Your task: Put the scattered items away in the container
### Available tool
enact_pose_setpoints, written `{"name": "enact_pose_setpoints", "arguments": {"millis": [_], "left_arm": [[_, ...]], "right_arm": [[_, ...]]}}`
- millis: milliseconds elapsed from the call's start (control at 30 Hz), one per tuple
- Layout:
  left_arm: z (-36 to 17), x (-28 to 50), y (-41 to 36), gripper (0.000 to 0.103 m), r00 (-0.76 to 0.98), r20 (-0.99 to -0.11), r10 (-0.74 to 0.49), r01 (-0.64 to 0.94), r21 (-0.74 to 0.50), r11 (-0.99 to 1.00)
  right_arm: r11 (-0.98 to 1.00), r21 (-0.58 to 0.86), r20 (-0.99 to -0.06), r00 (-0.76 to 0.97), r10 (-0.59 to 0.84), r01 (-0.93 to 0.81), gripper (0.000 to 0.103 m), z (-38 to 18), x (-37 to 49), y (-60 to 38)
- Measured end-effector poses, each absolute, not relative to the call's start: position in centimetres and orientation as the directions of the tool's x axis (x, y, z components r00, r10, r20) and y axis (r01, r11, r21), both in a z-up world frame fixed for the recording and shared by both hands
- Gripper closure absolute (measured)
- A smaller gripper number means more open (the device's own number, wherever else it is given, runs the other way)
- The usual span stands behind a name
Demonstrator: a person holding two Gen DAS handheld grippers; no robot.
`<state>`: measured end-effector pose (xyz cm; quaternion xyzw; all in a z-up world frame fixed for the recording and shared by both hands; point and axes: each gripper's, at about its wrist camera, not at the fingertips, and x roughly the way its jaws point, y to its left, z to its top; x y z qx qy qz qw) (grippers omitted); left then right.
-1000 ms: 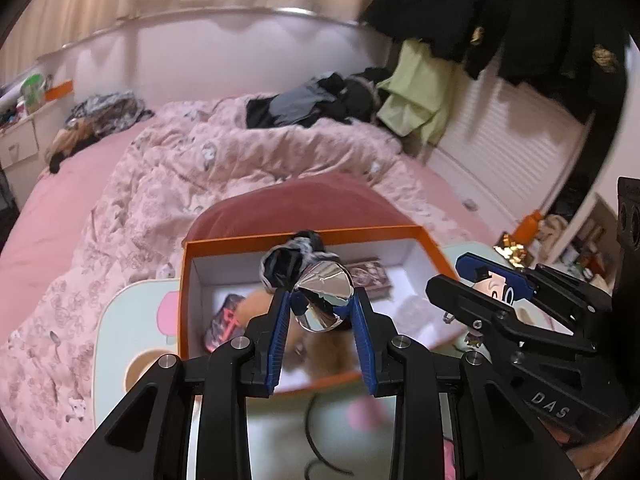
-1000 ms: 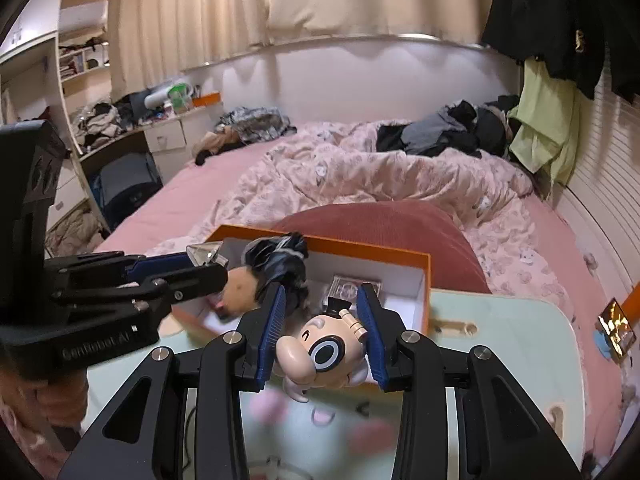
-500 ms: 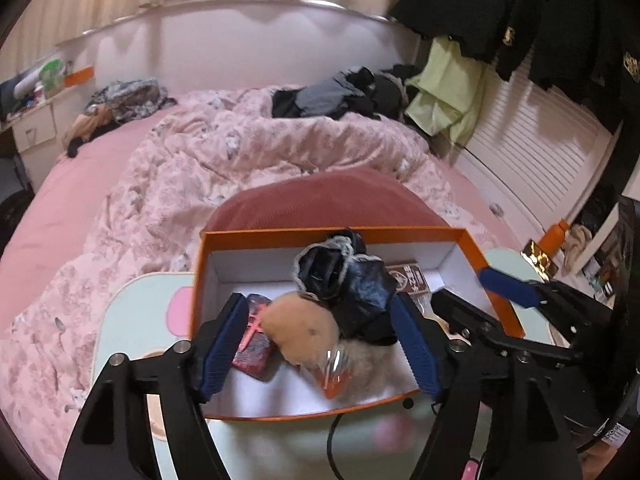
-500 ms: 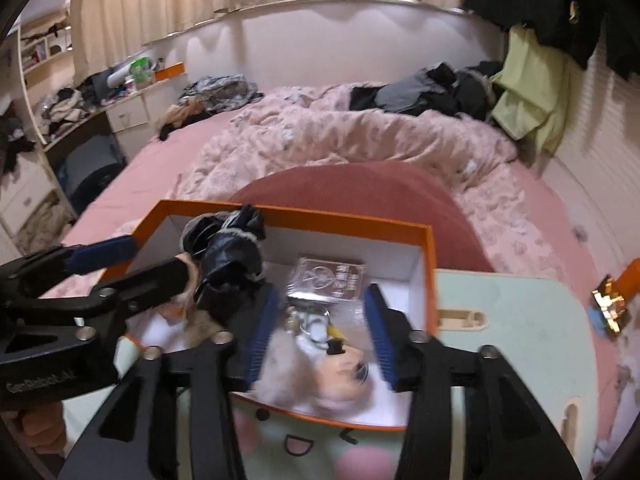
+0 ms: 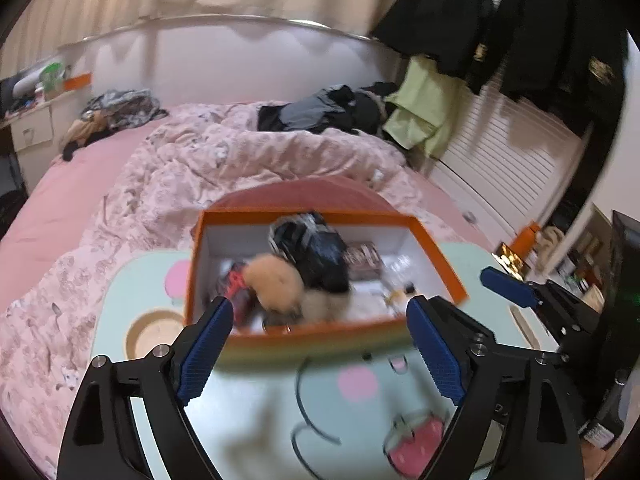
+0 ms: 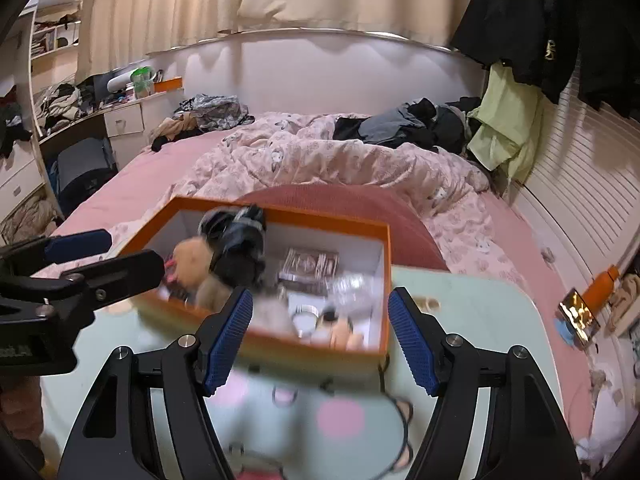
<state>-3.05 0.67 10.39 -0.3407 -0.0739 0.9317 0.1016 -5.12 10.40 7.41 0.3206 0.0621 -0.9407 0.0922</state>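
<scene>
The orange box with white walls stands on the mint table and holds a tan fluffy ball, a black scrunchie and a clear packet. A cartoon figure head lies at the box's near right corner. My left gripper hovers just before the box's front wall, jaws opening, with nothing between them. My right gripper hangs before the same wall, jaws also opening and empty. The left gripper shows at the left edge of the right wrist view. Both views are blurred.
The mint table has a cartoon face printed on it. A dark red cushion lies behind the box on the bed's pink quilt. Right of the table lie an orange bottle and a shiny gold item.
The left gripper let go of a shiny disc with the black scrunchie, the right let go of the cartoon figure. Both things now lie in the box. Both grippers widened and drew back.
</scene>
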Motion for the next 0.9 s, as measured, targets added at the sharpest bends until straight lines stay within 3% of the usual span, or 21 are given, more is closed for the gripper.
{"name": "enact_pose_setpoints", "arguments": {"millis": [300, 533, 667, 767, 833, 900], "left_arm": [[5.4, 1.1, 1.5, 0.011, -0.667, -0.712, 0.22, -0.125, -0.183, -0.975], [2.2, 0.5, 3.0, 0.011, -0.594, -0.783, 0.185, -0.102, -0.154, -0.983], [1.4, 0.8, 3.9, 0.001, -0.616, -0.78, 0.113, -0.096, -0.068, -0.993], [1.2, 0.8, 4.0, 0.001, -0.614, -0.783, 0.102, -0.096, -0.055, -0.994], [1.2, 0.9, 4.0, 0.001, -0.617, -0.78, 0.104, -0.096, -0.057, -0.994], [1.1, 1.0, 4.0, 0.001, -0.616, -0.781, 0.103, -0.095, -0.056, -0.994]], "right_arm": [[-0.977, 0.009, -0.741, -0.654, -0.15, 0.213, 0.032, 2.4, -1.1, 12.4], [-0.988, 0.037, -0.78, -0.614, -0.122, 0.15, 0.032, 0.5, -0.7, 14.0], [-0.991, 0.021, -0.784, -0.613, -0.099, 0.134, 0.02, 0.2, -0.6, 14.3], [-0.994, -0.028, -0.788, -0.614, -0.042, 0.104, 0.013, -0.1, -0.8, 14.4], [-0.996, -0.029, -0.795, -0.606, -0.026, 0.08, 0.001, -0.2, -1.0, 14.9], [-0.997, -0.026, -0.798, -0.602, -0.024, 0.075, 0.0, -0.3, -1.1, 15.1]]}}
